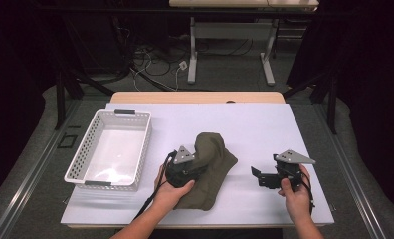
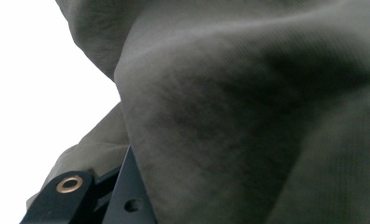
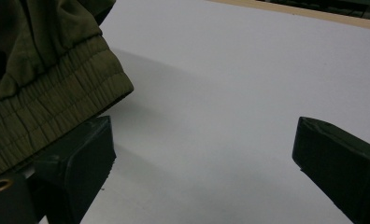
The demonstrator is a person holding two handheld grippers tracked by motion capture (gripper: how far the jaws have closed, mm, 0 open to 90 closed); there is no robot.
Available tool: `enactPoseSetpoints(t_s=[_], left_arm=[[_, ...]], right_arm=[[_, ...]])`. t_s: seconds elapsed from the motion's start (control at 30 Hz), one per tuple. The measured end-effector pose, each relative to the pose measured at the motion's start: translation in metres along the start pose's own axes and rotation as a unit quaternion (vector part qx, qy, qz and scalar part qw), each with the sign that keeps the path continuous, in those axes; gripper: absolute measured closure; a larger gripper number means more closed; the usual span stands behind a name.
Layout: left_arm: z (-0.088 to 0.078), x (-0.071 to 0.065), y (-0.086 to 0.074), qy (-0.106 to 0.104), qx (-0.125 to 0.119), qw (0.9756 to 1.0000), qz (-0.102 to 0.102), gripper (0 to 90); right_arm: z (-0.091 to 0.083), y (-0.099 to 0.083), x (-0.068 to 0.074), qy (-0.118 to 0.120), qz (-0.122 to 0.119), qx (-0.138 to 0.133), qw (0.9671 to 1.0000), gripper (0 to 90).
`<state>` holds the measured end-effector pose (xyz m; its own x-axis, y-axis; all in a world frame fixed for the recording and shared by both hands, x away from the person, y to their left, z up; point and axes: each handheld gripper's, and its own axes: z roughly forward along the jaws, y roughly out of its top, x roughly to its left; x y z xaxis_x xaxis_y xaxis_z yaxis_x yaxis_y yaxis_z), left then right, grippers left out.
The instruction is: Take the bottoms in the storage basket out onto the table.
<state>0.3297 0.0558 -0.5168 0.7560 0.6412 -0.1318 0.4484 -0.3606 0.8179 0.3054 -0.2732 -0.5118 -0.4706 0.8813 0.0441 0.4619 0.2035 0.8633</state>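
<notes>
High view: left tongs clamped on cloth, right tongs wide open, empty; lift cloth clear before swinging to basket.

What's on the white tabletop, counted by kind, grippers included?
Olive garment: 1
White basket: 1
Grippers: 2, the left gripper shut on the garment, the right gripper open over bare tabletop
Total: 4

Bare white table lies open from twelve to three o'clock of the olive garment. At nine o'clock the white basket blocks passage; a narrow free strip separates them.
</notes>
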Motion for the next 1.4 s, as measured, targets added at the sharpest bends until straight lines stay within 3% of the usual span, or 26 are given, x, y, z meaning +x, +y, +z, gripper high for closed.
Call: enactPoseSetpoints(t_s=[0.6, 0.9, 1.1, 1.2, 1.4], left_arm=[[0.01, 0.014, -0.005, -0.009, 0.006, 0.9997, -0.023, 66.1], [0.013, 0.014, -0.006, 0.003, 0.01, 0.9999, -0.009, 59.8], [0.017, 0.017, -0.008, 0.014, 0.021, 0.9996, 0.011, 54.1], [0.018, 0.019, -0.009, 0.01, 0.02, 0.9996, 0.014, 53.4], [0.019, 0.022, -0.011, 0.011, 0.02, 0.9997, 0.002, 47.3]], right_arm=[[0.001, -0.002, -0.002, -0.002, 0.007, 0.0, 1.0, 5.6], [-0.002, -0.002, -0.005, -0.002, 0.013, 0.0, 0.9999, 5.7], [0.0, -0.003, -0.004, -0.001, 0.009, 0.001, 1.0, 5.7], [-0.001, -0.003, -0.004, -0.001, 0.01, 0.0, 0.9999, 5.7], [0.0, -0.002, -0.003, -0.001, 0.006, 0.002, 1.0, 5.8]])
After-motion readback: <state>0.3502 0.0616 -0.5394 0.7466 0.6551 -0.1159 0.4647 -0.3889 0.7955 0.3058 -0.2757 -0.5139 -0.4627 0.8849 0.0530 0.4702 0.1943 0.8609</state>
